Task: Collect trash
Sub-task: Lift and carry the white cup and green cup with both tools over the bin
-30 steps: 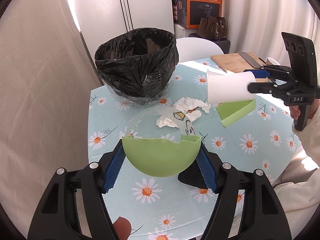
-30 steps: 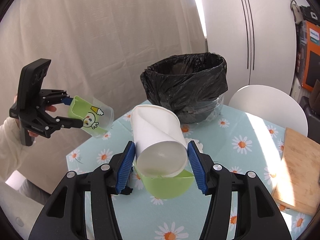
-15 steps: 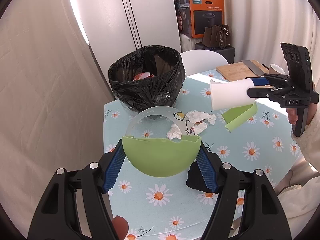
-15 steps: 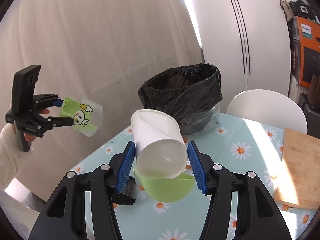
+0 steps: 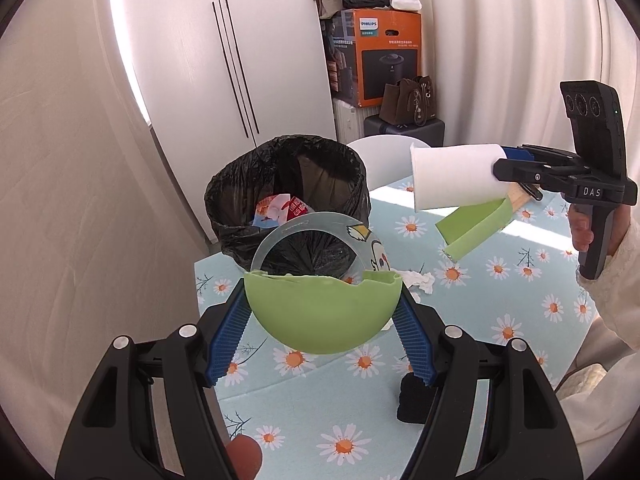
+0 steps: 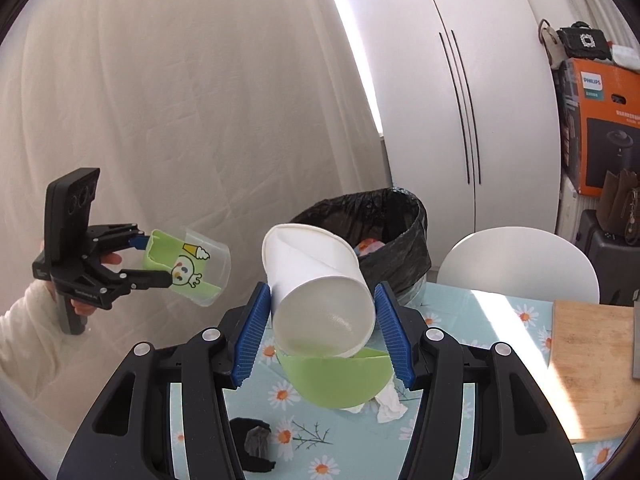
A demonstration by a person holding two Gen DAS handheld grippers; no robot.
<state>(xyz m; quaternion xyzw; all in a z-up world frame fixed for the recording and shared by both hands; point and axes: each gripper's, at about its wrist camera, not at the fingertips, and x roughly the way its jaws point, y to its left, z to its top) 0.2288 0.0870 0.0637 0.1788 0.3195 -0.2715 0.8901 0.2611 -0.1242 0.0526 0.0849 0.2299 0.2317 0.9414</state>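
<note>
My left gripper [image 5: 322, 312] is shut on a clear plastic cup with a green torn liner and a cartoon print [image 5: 320, 316], held above the table's near left side; it also shows in the right wrist view [image 6: 188, 264]. My right gripper [image 6: 324, 326] is shut on a white paper cup [image 6: 316, 292] with a green piece [image 6: 336, 380] under it, held high to the right of the bin [image 5: 288, 196]. The bin, lined with a black bag, stands at the table's far left and holds colourful wrappers [image 5: 280, 210]. Crumpled white tissue [image 5: 418, 280] lies on the table.
The table has a blue daisy cloth [image 5: 472, 320]. A black lump [image 5: 414, 398] lies near the front edge. A wooden cutting board [image 6: 592, 364] lies at the right. A white chair [image 6: 516, 264] stands behind the table, with boxes and bags beyond.
Both grippers have risen with their cups still held. The bin now sits lower in both views and its inside shows.
</note>
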